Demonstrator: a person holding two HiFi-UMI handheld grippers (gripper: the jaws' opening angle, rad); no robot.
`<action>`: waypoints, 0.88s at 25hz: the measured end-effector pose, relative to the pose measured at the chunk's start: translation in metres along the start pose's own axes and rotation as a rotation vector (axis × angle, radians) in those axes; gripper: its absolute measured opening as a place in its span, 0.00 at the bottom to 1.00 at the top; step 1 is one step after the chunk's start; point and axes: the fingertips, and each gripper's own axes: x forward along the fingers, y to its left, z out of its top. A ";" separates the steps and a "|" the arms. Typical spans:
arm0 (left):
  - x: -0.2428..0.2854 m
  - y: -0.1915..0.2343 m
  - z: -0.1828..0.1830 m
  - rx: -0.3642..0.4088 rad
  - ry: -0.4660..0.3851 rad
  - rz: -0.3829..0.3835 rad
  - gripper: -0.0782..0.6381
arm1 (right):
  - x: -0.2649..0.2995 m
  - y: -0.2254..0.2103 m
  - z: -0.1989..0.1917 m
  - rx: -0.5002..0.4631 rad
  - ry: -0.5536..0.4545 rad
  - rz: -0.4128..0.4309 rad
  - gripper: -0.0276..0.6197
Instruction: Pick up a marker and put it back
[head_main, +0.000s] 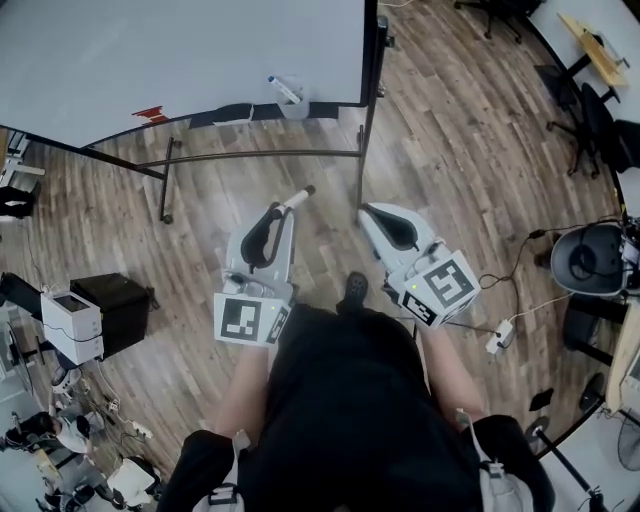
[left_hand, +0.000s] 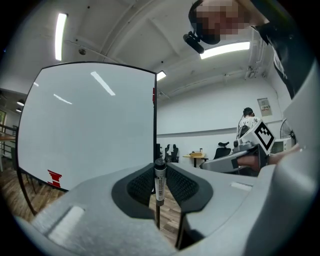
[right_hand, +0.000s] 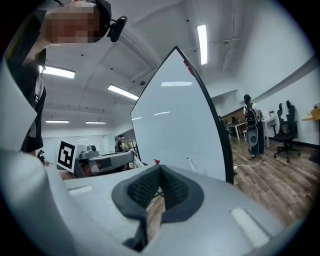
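Observation:
My left gripper (head_main: 281, 214) is shut on a marker (head_main: 297, 200) with a white barrel and a dark cap. The marker's end sticks out past the jaws toward the whiteboard (head_main: 180, 55). In the left gripper view the marker (left_hand: 160, 181) stands upright, pinched between the two dark pads (left_hand: 141, 185). My right gripper (head_main: 374, 214) hangs beside it, a little to the right, shut with nothing in it; its pads (right_hand: 145, 189) meet. Another marker (head_main: 285, 90) lies on the whiteboard's tray (head_main: 250, 113); it also shows in the right gripper view (right_hand: 190, 163).
The whiteboard stands on a black metal frame (head_main: 365, 150) over a wood floor. A black box and a white device (head_main: 72, 325) sit at the left. Office chairs (head_main: 590, 120), a round machine (head_main: 590, 258) and a power strip (head_main: 498, 338) are at the right.

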 end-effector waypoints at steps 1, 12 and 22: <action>-0.006 -0.001 0.002 -0.003 0.001 -0.005 0.22 | 0.001 0.005 0.001 -0.002 -0.002 0.006 0.05; -0.057 0.036 0.022 -0.058 -0.026 0.035 0.22 | 0.033 0.056 0.016 -0.024 -0.019 0.050 0.05; -0.073 0.043 0.034 -0.071 -0.069 0.014 0.22 | 0.044 0.077 0.022 -0.038 -0.036 0.046 0.05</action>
